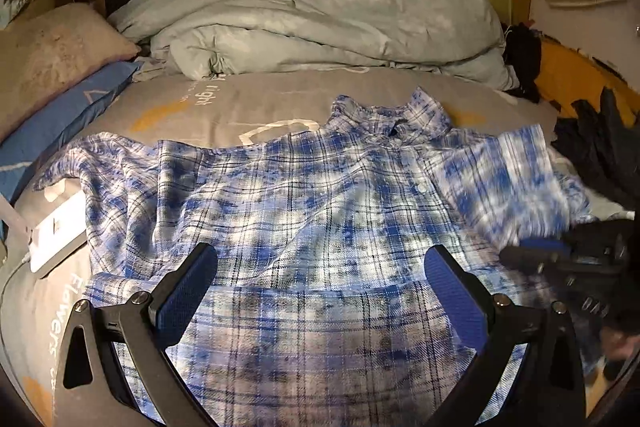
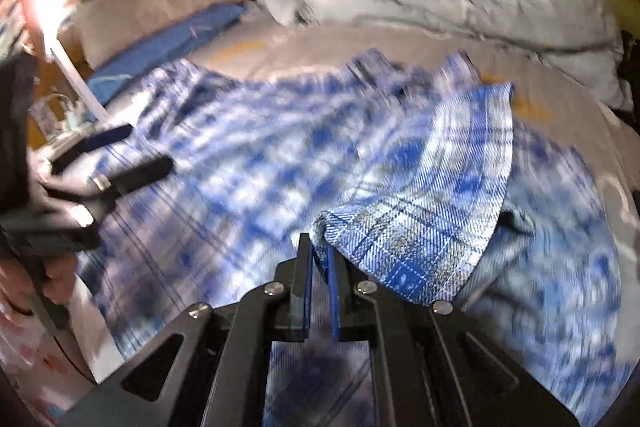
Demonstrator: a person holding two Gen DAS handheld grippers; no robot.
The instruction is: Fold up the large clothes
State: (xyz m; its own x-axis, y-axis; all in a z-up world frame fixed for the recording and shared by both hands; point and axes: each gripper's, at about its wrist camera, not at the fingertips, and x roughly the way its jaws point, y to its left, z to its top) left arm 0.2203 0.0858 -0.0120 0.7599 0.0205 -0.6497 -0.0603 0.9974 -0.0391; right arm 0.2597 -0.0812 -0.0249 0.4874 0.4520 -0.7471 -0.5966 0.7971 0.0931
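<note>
A blue and white plaid shirt (image 1: 304,211) lies spread on the bed, collar toward the far side. My left gripper (image 1: 320,263) hovers open above its lower middle, nothing between the fingers. My right gripper (image 2: 319,255) is shut on the shirt's right sleeve (image 2: 432,211), which hangs lifted and folded over toward the shirt's body. In the left wrist view the right gripper (image 1: 532,251) appears blurred at the right edge with the raised sleeve (image 1: 504,179) above it. In the right wrist view the left gripper (image 2: 120,159) shows at the left, open.
A crumpled pale grey duvet (image 1: 320,27) fills the far side of the bed. Pillows (image 1: 52,67) are stacked at the left. A white device (image 1: 56,231) with a cable lies on the grey sheet (image 1: 224,107) by the shirt's left sleeve. Dark clothes (image 1: 600,143) lie at the right.
</note>
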